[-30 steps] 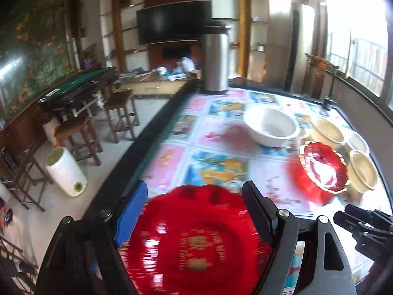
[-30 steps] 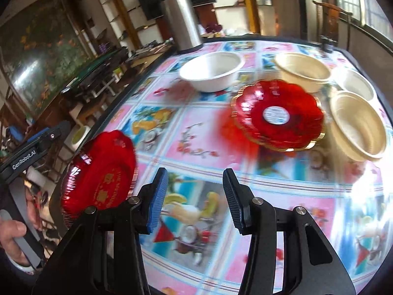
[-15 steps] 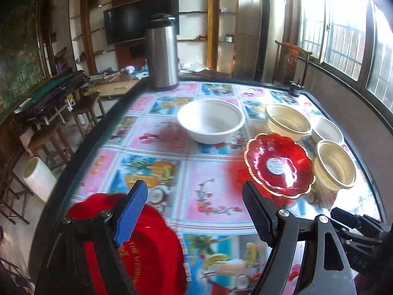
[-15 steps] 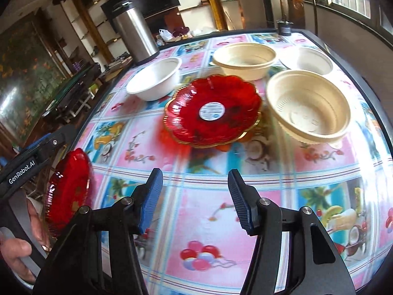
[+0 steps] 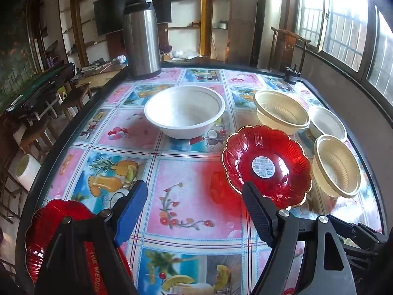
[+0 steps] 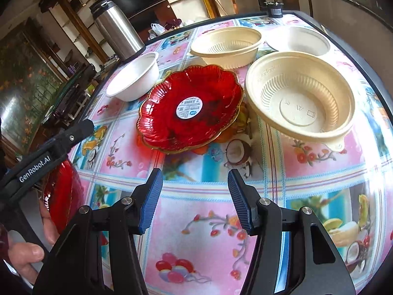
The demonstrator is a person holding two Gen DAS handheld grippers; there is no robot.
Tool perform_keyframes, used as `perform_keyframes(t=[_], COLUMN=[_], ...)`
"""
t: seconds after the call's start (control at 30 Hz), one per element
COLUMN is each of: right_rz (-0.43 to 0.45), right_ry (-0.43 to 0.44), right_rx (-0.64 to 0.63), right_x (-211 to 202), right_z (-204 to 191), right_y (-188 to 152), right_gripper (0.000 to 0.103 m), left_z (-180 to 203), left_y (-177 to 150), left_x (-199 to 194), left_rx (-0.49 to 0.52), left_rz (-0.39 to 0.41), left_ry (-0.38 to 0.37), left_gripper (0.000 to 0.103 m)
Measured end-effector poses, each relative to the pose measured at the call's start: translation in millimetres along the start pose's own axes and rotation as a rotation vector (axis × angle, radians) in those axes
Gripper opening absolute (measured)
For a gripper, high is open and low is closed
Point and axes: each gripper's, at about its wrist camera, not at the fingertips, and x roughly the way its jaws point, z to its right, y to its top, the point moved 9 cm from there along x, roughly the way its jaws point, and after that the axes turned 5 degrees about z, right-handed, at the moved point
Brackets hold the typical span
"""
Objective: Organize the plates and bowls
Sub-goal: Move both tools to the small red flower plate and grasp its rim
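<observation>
Red plate with label [image 6: 190, 105] lies flat mid-surface, just beside the beige bowl [image 6: 301, 98], likely the stacking spot. Second red plate [image 5: 56, 223] sits at the near-left surface [image 5: 194, 196] edge, under the left claw [image 5: 194, 211], outside its spread jaws. Right claw [image 6: 195, 199] hovers open, empty, aimed toward the labelled plate.

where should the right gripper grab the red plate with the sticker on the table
Take the red plate by its near scalloped rim, coming in low from the right gripper's side. The rim flares up off the tablecloth there, and the cream bowl crowds its right edge.
</observation>
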Motion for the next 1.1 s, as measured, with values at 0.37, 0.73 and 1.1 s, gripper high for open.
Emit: perform_keyframes(t=[0.37,0.73,1.1], right_rz=[-0.059,-0.077,-0.051], right_ry=[0.064,0.089,0.08], right_rx=[0.077,0.158,0.161], right_x=[24,47,48], right_z=[17,36,36], right_y=[11,42,51], right_gripper=[0.055,0.055,0.055], left_z=[2,14,21], left_y=[2,0,-4], left_x=[25,57,70], left_rx=[-0.027,-0.065,-0.016], left_rz=[-0.043,-0.134,-0.161], left_ry=[0.036,0.039,0.065], left_gripper=[0.08,0.08,0.08])
